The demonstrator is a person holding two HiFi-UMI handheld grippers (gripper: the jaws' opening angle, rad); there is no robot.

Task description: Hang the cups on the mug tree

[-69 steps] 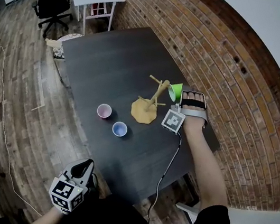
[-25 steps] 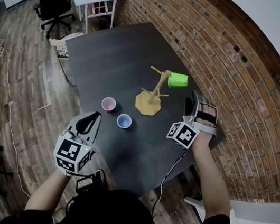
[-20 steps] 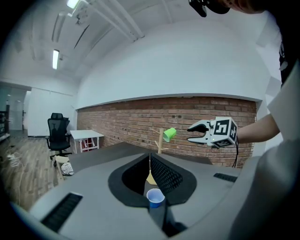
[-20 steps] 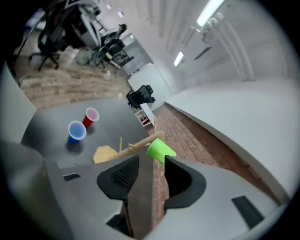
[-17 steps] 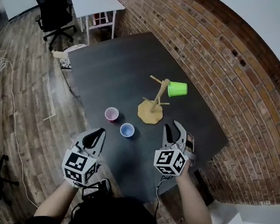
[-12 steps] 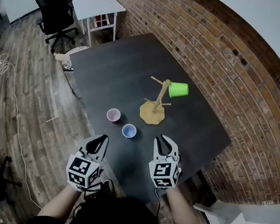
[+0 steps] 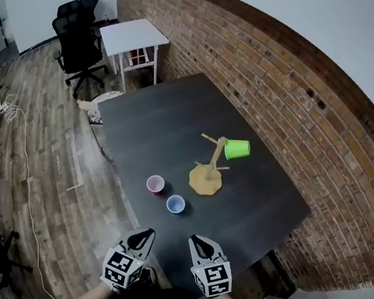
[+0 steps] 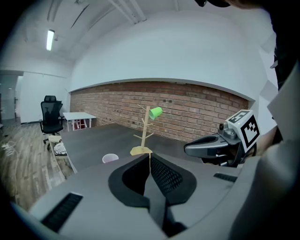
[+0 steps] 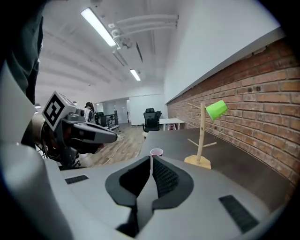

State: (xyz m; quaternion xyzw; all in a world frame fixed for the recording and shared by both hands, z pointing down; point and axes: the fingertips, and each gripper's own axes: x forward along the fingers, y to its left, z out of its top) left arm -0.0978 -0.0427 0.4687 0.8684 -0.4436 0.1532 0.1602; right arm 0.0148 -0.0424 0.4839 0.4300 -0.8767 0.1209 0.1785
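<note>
One green cup (image 7: pixel 236 149) on the single mug tree (image 7: pixel 208 174); two on the counter (image 7: pixel 156 122), pink cup (image 7: pixel 156 184) and blue cup (image 7: pixel 176 204). Left hand-held gripper (image 7: pixel 149 232) and right hand-held gripper (image 7: pixel 194 239) both closed, empty, the right's jaws just closed.

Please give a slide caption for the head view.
Green plastic cup hangs on the wooden mug tree; pink cup and blue cup stand on the dark table.

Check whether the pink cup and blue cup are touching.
Apart. The head view shows a strip of bare table between the pink cup and the blue cup.
</note>
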